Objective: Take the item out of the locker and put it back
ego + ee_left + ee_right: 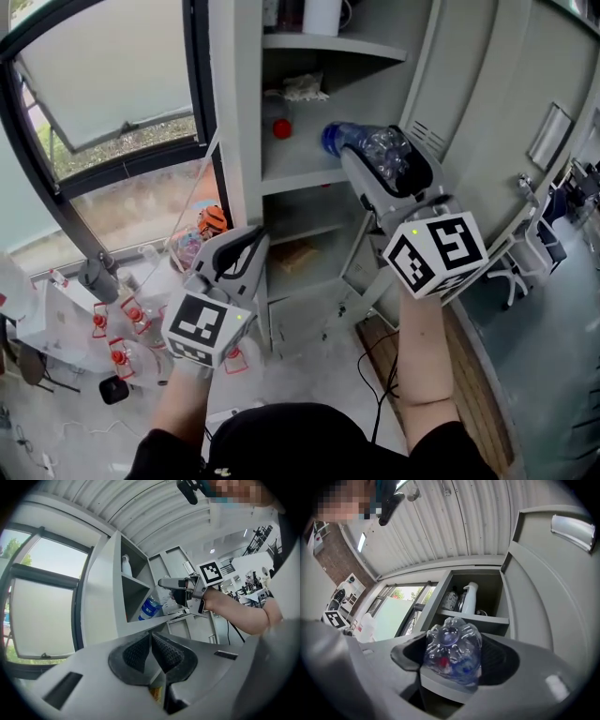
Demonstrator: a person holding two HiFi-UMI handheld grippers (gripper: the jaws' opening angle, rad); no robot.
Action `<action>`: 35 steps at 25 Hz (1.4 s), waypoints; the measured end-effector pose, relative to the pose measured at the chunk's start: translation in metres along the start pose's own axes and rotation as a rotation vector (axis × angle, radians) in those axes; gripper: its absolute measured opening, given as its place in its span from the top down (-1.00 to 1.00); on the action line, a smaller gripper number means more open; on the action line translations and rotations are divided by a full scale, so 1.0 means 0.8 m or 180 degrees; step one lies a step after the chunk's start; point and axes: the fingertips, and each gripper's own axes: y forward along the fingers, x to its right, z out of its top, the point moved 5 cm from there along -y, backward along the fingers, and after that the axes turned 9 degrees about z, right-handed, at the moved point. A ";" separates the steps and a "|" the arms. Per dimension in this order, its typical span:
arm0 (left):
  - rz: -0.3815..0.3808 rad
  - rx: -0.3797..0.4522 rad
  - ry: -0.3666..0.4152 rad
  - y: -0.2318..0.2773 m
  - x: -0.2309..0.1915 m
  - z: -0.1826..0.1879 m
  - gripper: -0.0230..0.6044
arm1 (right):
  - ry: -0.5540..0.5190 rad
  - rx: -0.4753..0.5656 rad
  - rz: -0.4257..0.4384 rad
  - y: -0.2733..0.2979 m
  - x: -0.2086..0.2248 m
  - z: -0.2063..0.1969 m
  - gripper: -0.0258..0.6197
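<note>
- Head view: an open grey locker stands ahead. The right gripper is raised at the locker's open front, its jaws clamped on a clear plastic bottle with a blue label. The bottle's far end reaches in over the locker's middle shelf. The left gripper hangs lower, to the left of the locker, with its jaws pressed together and nothing in them. A window lies left of the locker.
- Left gripper view: the left gripper's dark jaws meet, empty. Beyond them the bottle shows at the locker's middle opening, with the right gripper just outside it. A white container stands in the locker's top compartment.
- Right gripper view: the right gripper's jaws grip the bottle on both sides, its ridged base facing the camera. The locker's top compartment lies beyond, holding the white container.
</note>
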 end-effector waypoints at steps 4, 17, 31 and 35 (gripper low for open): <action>0.0084 -0.0031 -0.0007 -0.011 -0.012 -0.006 0.88 | 0.0055 -0.0085 -0.0054 0.017 0.005 -0.015 -0.04; 0.0325 -0.0270 -0.0061 -0.042 -0.040 -0.043 0.88 | 0.0038 -0.0574 -0.0070 0.070 0.023 -0.067 -0.05; 0.0463 -0.0399 -0.0110 -0.044 -0.056 -0.068 0.88 | -0.0311 -0.1429 -0.0052 0.111 0.028 -0.122 -0.06; 0.0459 -0.0410 -0.0118 -0.040 -0.055 -0.069 0.88 | -0.0399 -0.1505 -0.0100 0.114 0.028 -0.125 -0.06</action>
